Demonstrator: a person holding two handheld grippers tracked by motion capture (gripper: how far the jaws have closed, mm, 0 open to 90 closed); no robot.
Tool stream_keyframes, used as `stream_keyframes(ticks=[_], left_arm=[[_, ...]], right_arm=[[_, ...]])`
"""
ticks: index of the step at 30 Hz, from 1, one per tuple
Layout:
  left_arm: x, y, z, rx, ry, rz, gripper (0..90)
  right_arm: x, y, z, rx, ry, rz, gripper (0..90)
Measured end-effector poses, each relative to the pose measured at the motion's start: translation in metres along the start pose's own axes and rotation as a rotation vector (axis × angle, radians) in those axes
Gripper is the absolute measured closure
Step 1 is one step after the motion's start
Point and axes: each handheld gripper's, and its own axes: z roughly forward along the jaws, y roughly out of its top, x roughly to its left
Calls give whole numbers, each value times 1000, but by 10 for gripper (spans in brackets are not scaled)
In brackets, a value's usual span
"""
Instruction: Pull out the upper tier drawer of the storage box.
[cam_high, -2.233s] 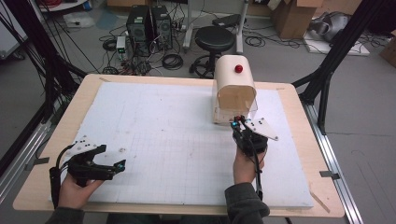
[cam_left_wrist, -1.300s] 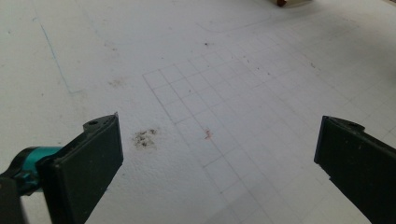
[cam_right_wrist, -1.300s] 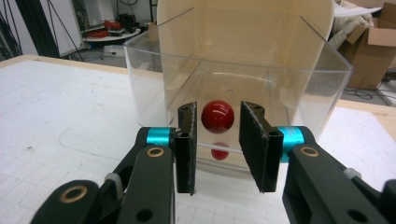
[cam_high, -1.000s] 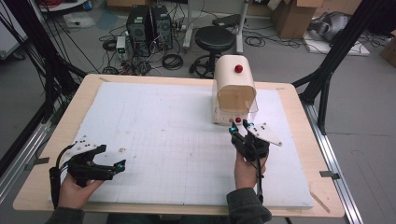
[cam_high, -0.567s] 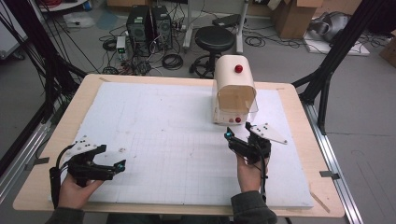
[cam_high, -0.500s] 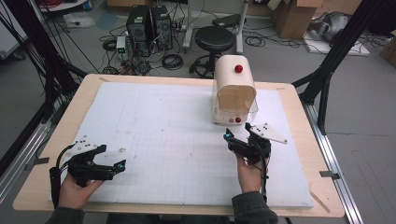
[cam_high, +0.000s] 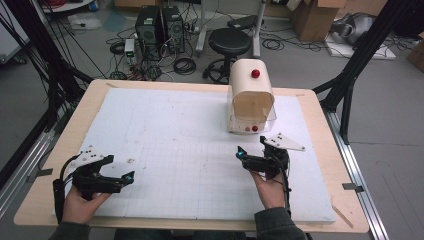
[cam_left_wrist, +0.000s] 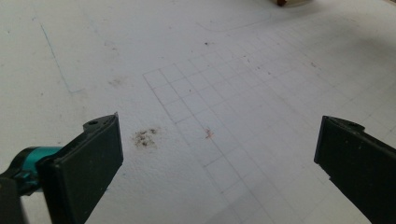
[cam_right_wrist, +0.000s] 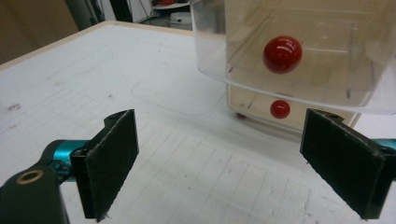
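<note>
In the high view, the right gripper (cam_high: 251, 150) is being held at the lower right of centre, just below the small box (cam_high: 251, 102) that is standing on the white gridded mat (cam_high: 165, 135); its jaws have just been opening and are now being kept wide apart, with nothing being gripped between them. In the right gripper view, the clear drawer (cam_right_wrist: 299, 56) of the box is being seen at the upper right, pulled out toward the camera, with its red knob (cam_right_wrist: 282, 54) showing between and above the two black pads (cam_right_wrist: 112, 163); a smaller red knob (cam_right_wrist: 280, 108) is being shown lower down on the box front; neither knob is being touched. A red button (cam_high: 255, 73) is being shown on the box's rounded top. The left gripper (cam_high: 120, 172) is being held at the lower left of the high view, well apart from the box; in the left gripper view its jaws are being held wide open over bare mat, and nothing is being held.
</note>
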Motion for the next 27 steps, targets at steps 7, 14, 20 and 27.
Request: stream_keyframes(ticks=[7,14,20,27], left_arm=[[-1,-1,1,-5,-5,7,17],[-1,-2,1,-5,-9,15,17],[-1,-2,1,-12,-16,19,17],[-2,-3,1,-13,-26,29,17]], right_arm=[[-5,-3,-4,23,50,-8,85],[-10,-10,-9,54,66,-23,13],[-14,-15,-15,69,94,-22,13],[-20,-22,-24,74,101,-19,5]])
